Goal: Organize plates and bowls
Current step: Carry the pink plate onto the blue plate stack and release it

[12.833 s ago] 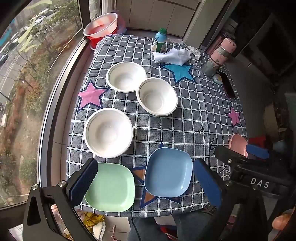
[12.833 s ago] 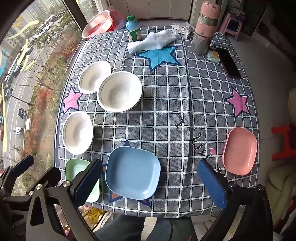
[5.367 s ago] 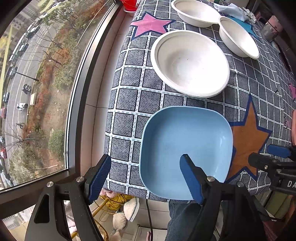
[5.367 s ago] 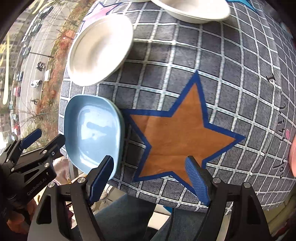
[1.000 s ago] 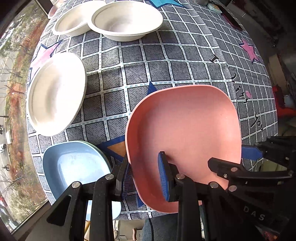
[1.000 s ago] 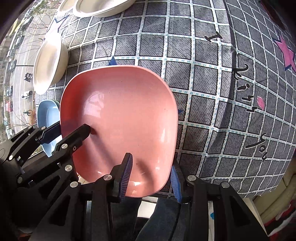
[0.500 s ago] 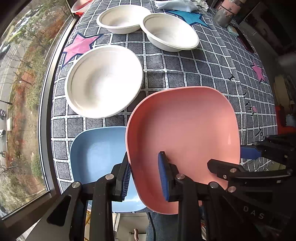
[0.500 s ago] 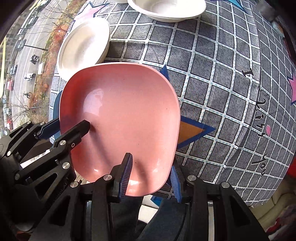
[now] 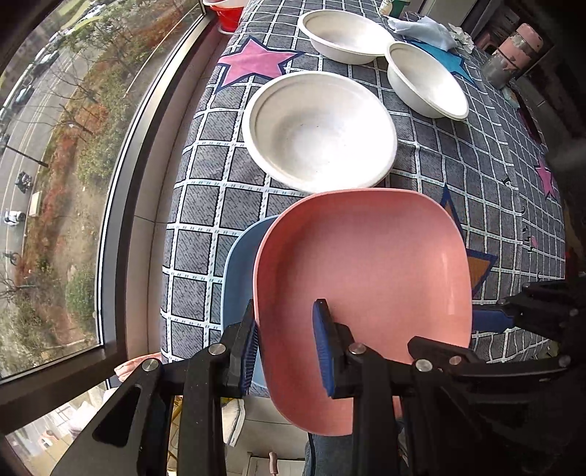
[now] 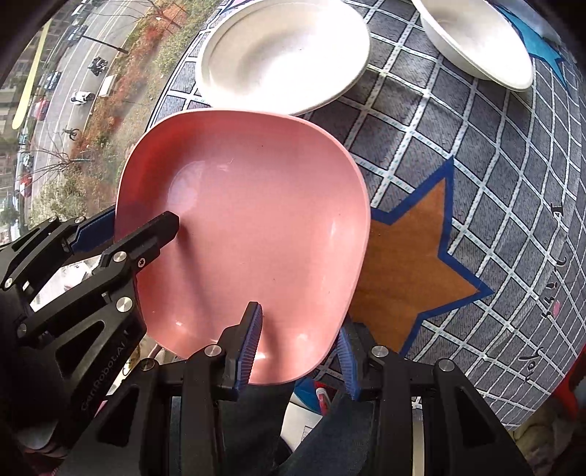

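Table: we see its checked cloth under 3 white bowls and the plates, beside the window.
White bowls: the nearest one sits just beyond our load; 2 more lie farther back.
Pink plate: we carry it in the air, overlapping the blue plate near the table's front edge.
Left gripper: clenched on the pink plate's near-left rim.
Right gripper: clenched on the same plate's near rim.
Risk: we judge that lowering off-centre could leave the pink plate cocked on the blue one, or sliding off the front edge.
Risk: uneven release by our 2 tools could tip it against the nearest bowl.
Hidden: most of the blue plate is covered, and we cannot tell what lies beneath it.
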